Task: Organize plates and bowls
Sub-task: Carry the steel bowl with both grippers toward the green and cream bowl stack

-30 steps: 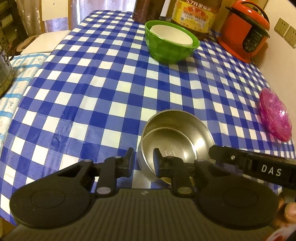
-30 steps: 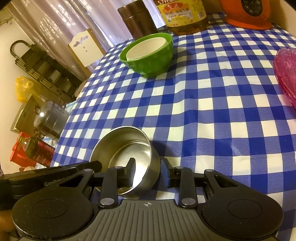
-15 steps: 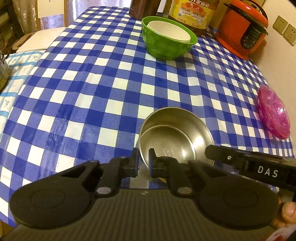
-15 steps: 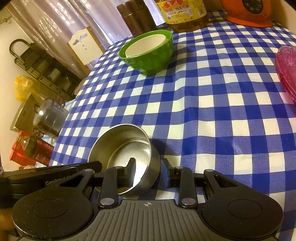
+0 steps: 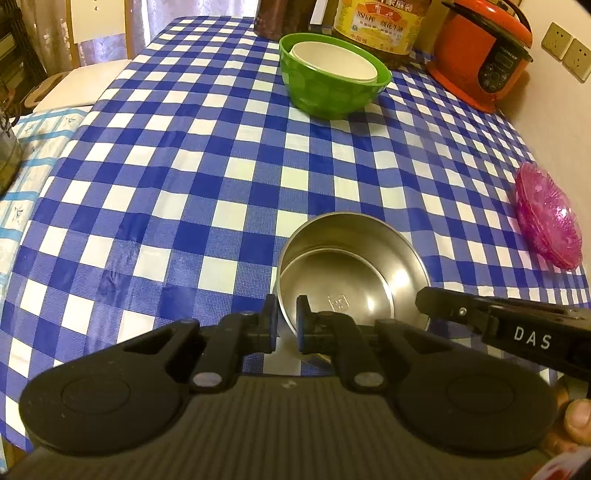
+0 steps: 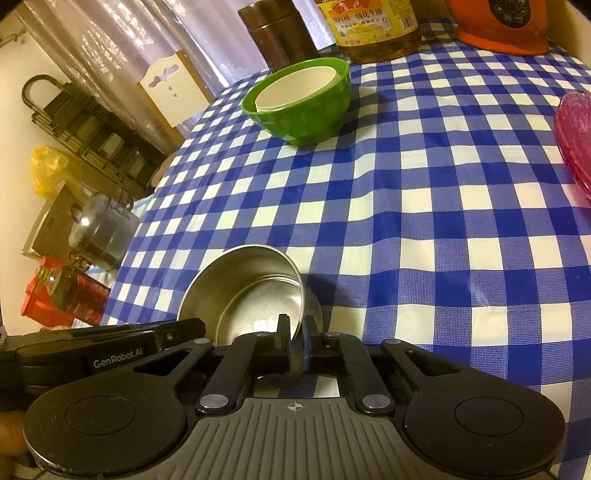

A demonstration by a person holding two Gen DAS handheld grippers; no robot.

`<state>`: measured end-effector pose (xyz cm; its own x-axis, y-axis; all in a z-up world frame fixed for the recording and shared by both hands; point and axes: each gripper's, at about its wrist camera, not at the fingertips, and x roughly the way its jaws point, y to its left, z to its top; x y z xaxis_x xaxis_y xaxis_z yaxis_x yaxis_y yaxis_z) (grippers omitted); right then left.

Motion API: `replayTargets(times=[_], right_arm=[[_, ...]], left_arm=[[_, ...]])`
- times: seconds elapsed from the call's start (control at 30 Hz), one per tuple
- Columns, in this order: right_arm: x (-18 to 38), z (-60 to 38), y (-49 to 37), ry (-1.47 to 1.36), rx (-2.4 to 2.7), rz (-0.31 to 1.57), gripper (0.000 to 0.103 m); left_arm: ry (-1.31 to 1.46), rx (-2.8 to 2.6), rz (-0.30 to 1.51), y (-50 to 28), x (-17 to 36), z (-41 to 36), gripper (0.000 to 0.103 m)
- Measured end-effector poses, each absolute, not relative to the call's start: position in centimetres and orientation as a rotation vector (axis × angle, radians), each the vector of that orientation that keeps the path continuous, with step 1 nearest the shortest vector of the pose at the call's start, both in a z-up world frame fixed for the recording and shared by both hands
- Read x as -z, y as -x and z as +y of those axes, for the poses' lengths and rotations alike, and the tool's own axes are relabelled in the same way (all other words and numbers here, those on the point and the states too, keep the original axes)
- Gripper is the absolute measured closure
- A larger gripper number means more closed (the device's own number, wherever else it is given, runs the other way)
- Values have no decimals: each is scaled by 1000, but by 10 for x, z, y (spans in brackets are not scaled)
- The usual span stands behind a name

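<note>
The round stainless steel bowl [image 5: 354, 273] sits right at the tips of both claws, on the bench [image 5: 207, 177] under its blue-and-white checked cloth. A second, smaller steel bowl [image 5: 343, 291] is nested inside it. Seen along the left claw [image 5: 287, 319], the bowl's near-left rim runs between the two fingers: one finger is outside the wall, the other inside the bowl. The gap between them is narrow, and they look pinched onto the rim, though contact on both sides is hard to confirm. The right claw [image 6: 297, 339] meets the same bowl [image 6: 243, 291] from the other side. Its fingers are drawn almost together with the bowl's right-hand rim caught between them, one finger inside and one outside, so it is pinching the wall. In the left view the right claw's black body reaches in from the right to the bowl's near-right edge.

Well ahead of both claws, towards the far end of the bench, stands a green plastic bowl [image 5: 332, 88] with a white bowl [image 5: 334, 61] nested in it. A pink ribbed glass dish [image 5: 548, 221] lies off to the right of the left claw, near the bench's edge. Beyond the green bowl are a large bottle of yellow cooking oil [image 5: 380, 26] and an orange electric cooker [image 5: 484, 55]
</note>
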<state>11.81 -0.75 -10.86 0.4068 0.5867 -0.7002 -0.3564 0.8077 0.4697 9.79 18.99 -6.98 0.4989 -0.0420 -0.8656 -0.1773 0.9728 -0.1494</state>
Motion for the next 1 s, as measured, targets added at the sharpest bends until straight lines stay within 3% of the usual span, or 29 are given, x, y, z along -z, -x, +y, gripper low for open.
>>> replayTargets(times=[1.0], right_arm=[[58, -53, -137, -341, -574, 869, 97]], left_arm=[[220, -51, 919, -129, 14, 157, 95]])
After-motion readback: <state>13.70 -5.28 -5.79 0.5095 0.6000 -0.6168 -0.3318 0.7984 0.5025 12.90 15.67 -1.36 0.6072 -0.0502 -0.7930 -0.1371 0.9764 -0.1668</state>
